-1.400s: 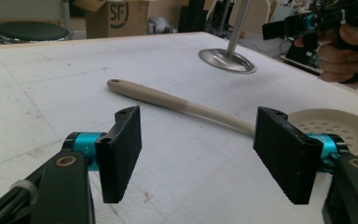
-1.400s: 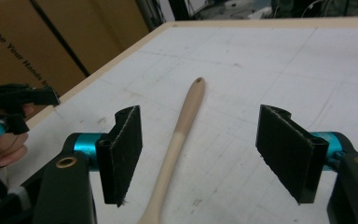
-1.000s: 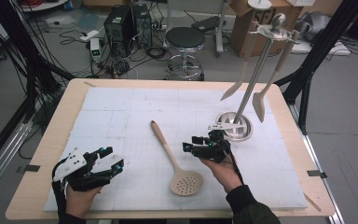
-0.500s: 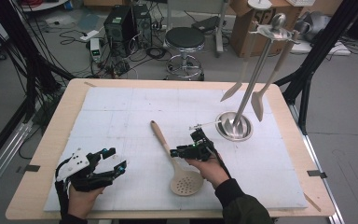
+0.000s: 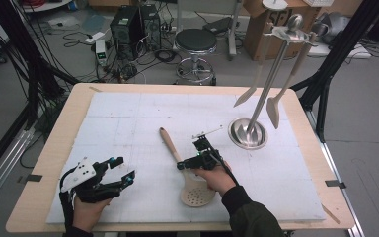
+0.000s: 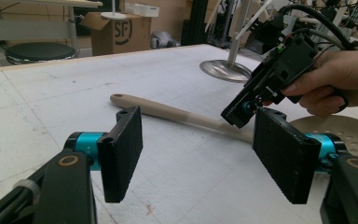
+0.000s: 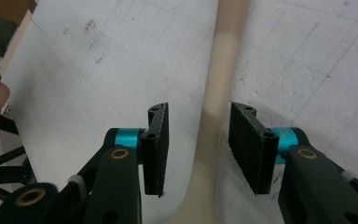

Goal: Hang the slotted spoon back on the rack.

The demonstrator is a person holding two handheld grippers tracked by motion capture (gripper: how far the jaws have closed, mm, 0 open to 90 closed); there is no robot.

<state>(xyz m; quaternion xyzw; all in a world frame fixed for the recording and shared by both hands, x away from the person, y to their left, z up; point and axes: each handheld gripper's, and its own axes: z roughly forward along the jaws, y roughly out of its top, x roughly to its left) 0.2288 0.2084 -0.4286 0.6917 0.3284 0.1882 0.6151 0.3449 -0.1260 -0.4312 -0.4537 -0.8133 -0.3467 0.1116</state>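
A black round stool [image 5: 196, 40] stands on the grey floor [image 5: 370, 98] (cables strewn about); left of it a computer tower [image 5: 127, 25], right a cardboard box [image 5: 261, 24].

Wide bare white foam mat [image 5: 128, 123] left of the beige slotted spoon [image 5: 187, 168]; the steel utensil stand with hanging spatulas [image 5: 249, 131] crowds the right side, near the right gripper [image 5: 182, 165].

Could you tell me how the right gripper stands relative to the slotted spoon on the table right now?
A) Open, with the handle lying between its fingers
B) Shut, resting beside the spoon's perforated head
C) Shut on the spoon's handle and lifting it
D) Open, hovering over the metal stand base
A: in the right gripper view the right gripper is open, and the slotted spoon has its beige handle running up between the two fingers, with gaps on both sides.
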